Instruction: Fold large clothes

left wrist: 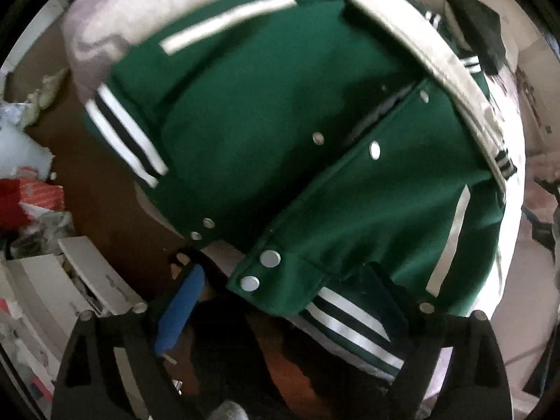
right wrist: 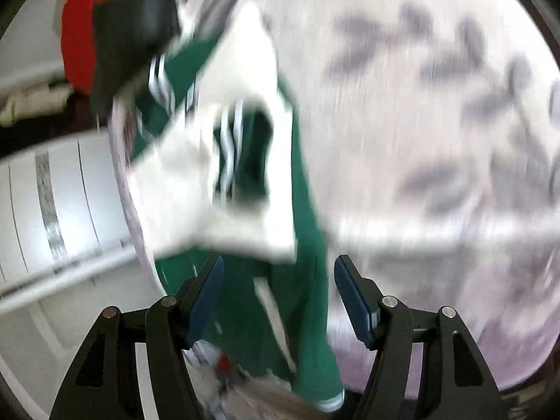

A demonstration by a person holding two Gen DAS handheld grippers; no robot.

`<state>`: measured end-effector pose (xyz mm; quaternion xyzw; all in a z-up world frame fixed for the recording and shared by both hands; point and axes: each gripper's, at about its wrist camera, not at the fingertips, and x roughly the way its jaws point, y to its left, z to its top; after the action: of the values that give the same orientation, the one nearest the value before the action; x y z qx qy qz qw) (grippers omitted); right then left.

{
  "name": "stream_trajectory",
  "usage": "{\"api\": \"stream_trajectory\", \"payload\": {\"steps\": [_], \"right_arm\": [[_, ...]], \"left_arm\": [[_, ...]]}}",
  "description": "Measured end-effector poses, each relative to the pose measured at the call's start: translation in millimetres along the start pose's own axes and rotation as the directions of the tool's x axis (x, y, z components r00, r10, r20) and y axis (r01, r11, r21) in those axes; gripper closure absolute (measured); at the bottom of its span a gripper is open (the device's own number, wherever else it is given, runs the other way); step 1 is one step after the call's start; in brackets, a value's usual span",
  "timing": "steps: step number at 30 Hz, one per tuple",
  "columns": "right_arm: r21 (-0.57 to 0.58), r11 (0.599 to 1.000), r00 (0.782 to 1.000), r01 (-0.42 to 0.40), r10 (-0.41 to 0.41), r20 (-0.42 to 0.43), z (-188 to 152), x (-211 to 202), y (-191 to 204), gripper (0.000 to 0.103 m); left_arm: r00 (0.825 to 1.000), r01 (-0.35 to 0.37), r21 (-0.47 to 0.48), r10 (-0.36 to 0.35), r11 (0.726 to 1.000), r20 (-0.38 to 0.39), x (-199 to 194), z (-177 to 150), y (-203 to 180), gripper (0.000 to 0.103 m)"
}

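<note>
A green varsity jacket with white sleeves, silver snaps and striped cuffs lies spread on a pale bed cover. My left gripper is open at the jacket's snap placket and striped hem; its right finger is hidden behind the fabric. In the blurred right wrist view the jacket lies on the pale patterned cover with a white sleeve folded over it. My right gripper is open just above the jacket's green edge.
A brown floor with clutter and white boxes lies left of the bed. Red and dark clothes are piled at the far end. White furniture panels stand left of the bed.
</note>
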<state>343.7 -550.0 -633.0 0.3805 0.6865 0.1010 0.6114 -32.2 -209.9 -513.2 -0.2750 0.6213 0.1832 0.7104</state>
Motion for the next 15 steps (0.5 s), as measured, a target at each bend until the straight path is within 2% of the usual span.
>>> {"api": "stream_trajectory", "payload": {"steps": [4, 8, 9, 10, 11, 13, 14, 15], "right_arm": [[-0.013, 0.997, 0.997, -0.073, 0.073, 0.005, 75.7, 28.7, 2.8, 0.035], [0.053, 0.986, 0.984, -0.16, 0.164, -0.064, 122.7, 81.1, 4.7, 0.035], [0.06, 0.983, 0.982, -0.173, 0.176, -0.062, 123.3, 90.5, 7.5, 0.055], [0.026, 0.99, 0.989, -0.137, 0.138, -0.06, 121.8, 96.9, 18.9, 0.092], [-0.069, 0.996, 0.999, -0.051, 0.051, -0.006, 117.8, 90.5, 36.7, 0.093], [-0.175, 0.983, 0.998, 0.047, -0.038, 0.059, 110.8, 83.6, 57.5, 0.096], [-0.159, 0.983, 0.994, 0.09, -0.079, 0.074, 114.9, 81.8, 52.5, 0.096], [-0.106, 0.988, 0.993, 0.115, -0.11, 0.047, 122.4, 85.9, 38.5, 0.096]], "left_arm": [[1.0, -0.001, -0.046, 0.002, 0.999, 0.018, 0.3, 2.7, 4.3, 0.01], [0.999, 0.026, -0.026, -0.025, 0.999, 0.024, 6.7, -0.8, -0.2, 0.01], [1.0, 0.023, -0.004, -0.022, 1.0, 0.019, 7.3, 4.2, -4.4, 0.01], [0.999, 0.032, 0.014, -0.032, 0.999, 0.008, 8.3, 4.6, -8.0, 0.01], [0.999, 0.043, 0.031, -0.043, 0.999, -0.003, 11.6, 2.2, -15.7, 0.01], [0.998, 0.065, 0.083, -0.064, 0.994, -0.009, 14.3, -6.6, -32.0, 0.01], [0.998, 0.065, 0.129, -0.064, 0.99, -0.01, 15.6, -12.8, -42.6, 0.01], [0.999, 0.049, 0.191, -0.048, 0.98, -0.009, 17.8, -20.4, -56.2, 0.01]]}}
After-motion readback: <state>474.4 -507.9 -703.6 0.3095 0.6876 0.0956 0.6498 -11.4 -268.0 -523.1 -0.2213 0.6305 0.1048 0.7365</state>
